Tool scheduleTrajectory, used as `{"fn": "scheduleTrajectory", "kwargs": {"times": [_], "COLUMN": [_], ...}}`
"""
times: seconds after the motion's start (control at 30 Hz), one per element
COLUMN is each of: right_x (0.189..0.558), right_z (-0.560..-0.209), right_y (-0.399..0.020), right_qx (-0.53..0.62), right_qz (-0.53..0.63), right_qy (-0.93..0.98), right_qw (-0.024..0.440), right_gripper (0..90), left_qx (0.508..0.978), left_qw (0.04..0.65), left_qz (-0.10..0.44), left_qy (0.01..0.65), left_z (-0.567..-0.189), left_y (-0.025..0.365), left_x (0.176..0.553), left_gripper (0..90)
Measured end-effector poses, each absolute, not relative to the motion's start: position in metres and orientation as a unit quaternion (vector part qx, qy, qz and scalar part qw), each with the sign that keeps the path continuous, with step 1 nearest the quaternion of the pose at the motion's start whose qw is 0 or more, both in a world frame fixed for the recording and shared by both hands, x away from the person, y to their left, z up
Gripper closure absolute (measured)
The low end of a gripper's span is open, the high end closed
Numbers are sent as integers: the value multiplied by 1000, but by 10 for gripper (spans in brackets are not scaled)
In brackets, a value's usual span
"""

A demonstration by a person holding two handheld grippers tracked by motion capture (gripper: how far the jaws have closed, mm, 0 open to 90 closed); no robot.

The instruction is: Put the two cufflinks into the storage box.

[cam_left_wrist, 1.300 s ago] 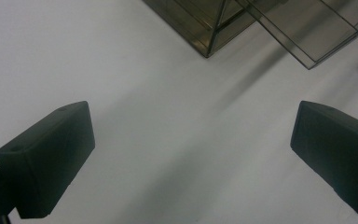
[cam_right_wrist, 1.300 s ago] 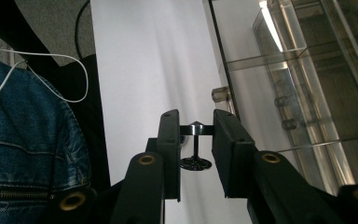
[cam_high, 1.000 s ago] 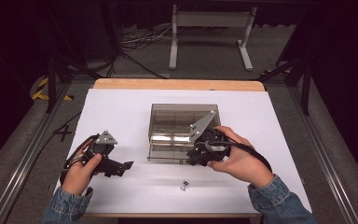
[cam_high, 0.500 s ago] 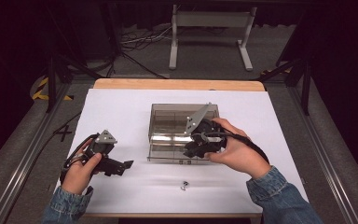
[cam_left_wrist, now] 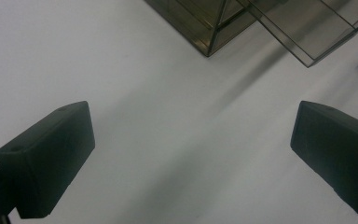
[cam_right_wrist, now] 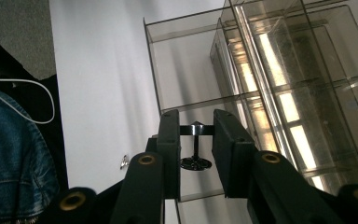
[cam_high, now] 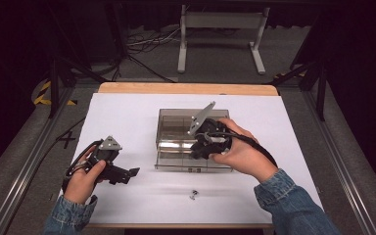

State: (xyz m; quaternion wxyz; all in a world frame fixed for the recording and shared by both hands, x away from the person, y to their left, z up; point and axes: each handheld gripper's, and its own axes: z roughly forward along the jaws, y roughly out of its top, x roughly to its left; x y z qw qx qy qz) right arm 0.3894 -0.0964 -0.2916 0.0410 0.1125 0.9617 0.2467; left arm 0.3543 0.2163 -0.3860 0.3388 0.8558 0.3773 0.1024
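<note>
White desk (cam_high: 127,112) under dark surroundings: the right hand-held gripper (cam_right_wrist: 196,140) hovers over the clear compartment box (cam_high: 176,128) at centre, grasping a small black spinning top (cam_right_wrist: 196,154). Left hand-held gripper (cam_high: 132,172), released, rests near-left; a tiny metal piece (cam_high: 193,194) lies near.

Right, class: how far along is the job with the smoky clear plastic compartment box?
Done: nothing clearly sits in the box yet. In hand: the right gripper grips a small black stemmed piece above its compartments. Left: a small shiny metal piece lies on the white table; the left gripper stands open.
</note>
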Motion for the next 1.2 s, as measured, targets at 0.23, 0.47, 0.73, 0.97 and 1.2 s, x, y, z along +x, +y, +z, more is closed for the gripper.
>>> {"fn": "scheduleTrajectory", "kwargs": {"times": [0.23, 0.47, 0.73, 0.97, 1.2], "right_x": [397, 404, 408, 409, 409], "right_z": [-300, -309, -319, -327, -331], "right_y": [-88, -83, -76, -71, -70], "right_qx": [127, 130, 131, 131, 131], "right_qz": [234, 224, 204, 188, 175], "right_qy": [963, 966, 970, 973, 976], "right_qw": [33, 27, 16, 8, 5], "right_gripper": [734, 734, 735, 734, 734], "left_qx": [854, 857, 857, 856, 856], "left_qw": [339, 336, 336, 338, 337], "left_qz": [102, 103, 103, 101, 102], "left_qy": [380, 378, 378, 378, 377], "left_z": [-386, -387, -387, -386, -386], "left_y": [216, 217, 217, 217, 216], "left_x": [354, 355, 355, 355, 355], "left_gripper": [4, 4, 4, 4, 4]}}
